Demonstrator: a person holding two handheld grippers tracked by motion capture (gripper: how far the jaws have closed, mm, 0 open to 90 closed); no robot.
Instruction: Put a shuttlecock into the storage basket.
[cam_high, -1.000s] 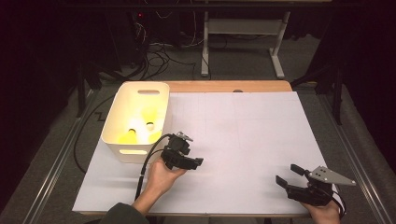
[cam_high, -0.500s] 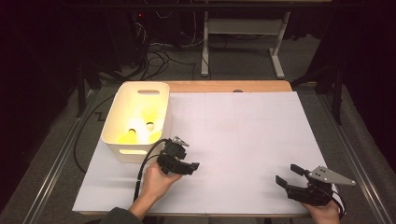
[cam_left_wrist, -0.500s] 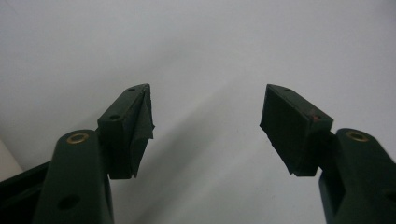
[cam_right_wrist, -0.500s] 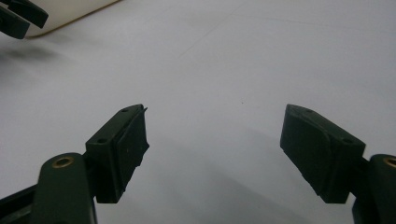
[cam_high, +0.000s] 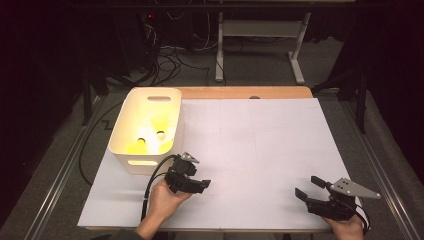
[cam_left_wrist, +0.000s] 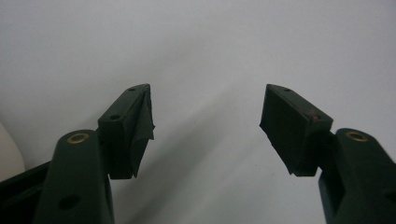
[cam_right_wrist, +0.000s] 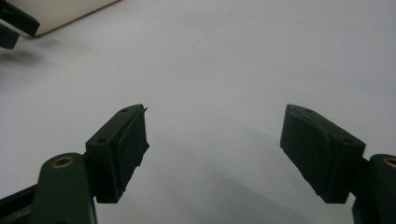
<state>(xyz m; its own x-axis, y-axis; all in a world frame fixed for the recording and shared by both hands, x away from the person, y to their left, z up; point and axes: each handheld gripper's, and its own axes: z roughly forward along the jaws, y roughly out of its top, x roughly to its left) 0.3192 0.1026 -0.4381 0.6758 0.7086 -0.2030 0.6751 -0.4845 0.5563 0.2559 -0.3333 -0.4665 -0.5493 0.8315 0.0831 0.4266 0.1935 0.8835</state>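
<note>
Dark room, white sheet over table (cam_high: 260, 150), nothing loose on sheet. Left gripper (cam_high: 202, 184) low over sheet just off bin's near corner, jaws wide apart, nothing between; likely readied for reach. Right gripper (cam_high: 306, 189) at near right edge, well apart from bin, jaws apart, empty, seemingly parked. Cream bin (cam_high: 125, 135) at table's left side, handle slots in end walls; yellow rounded pieces (cam_high: 135, 146) inside on bottom, glare hides shape.

Each black hand-held gripper (cam_high: 200, 184) has brass-ringed holes, a trailing black cable.
</note>
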